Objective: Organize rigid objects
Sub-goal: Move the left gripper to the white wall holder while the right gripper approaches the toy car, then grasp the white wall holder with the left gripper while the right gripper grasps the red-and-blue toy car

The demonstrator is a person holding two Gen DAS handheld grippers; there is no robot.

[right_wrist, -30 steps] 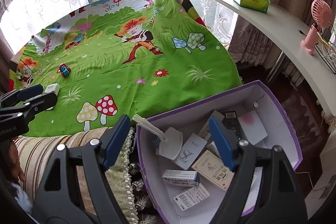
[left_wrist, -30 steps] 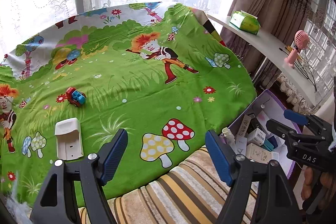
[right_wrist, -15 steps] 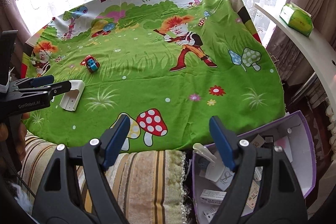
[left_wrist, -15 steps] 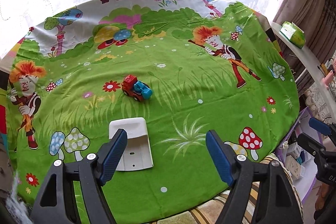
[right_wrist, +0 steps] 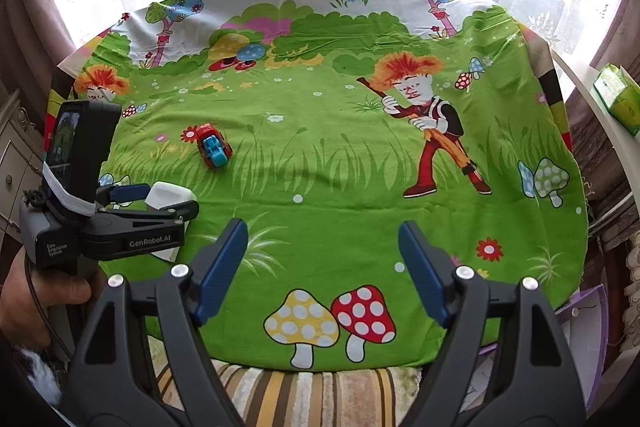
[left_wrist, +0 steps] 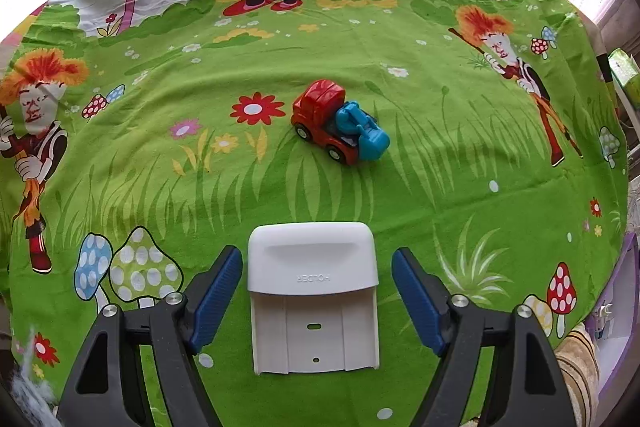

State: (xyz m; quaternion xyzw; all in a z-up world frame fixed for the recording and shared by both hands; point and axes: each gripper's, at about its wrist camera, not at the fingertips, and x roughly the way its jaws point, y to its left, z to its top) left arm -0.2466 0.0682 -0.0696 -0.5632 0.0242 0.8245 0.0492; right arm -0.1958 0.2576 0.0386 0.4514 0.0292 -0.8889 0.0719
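The left gripper [left_wrist: 316, 293] is hanging over the white plastic holder [left_wrist: 313, 297], its blue fingers [left_wrist: 218, 291] standing wide apart with the holder lying between them, a sliver of green cloth [left_wrist: 280, 187] showing on either side, so nothing is gripped yet. This looks like the approach step of a pick (the holder reads as the next rigid thing to be tidied away). The red and blue toy truck [left_wrist: 340, 125] is sitting well beyond the fingertips. The right gripper [right_wrist: 322, 273] is hovering with its jaws wide and empty over printed mushrooms. Next, I judge, the left fingers need lowering to flank the holder's straight sides, then closing squarely.
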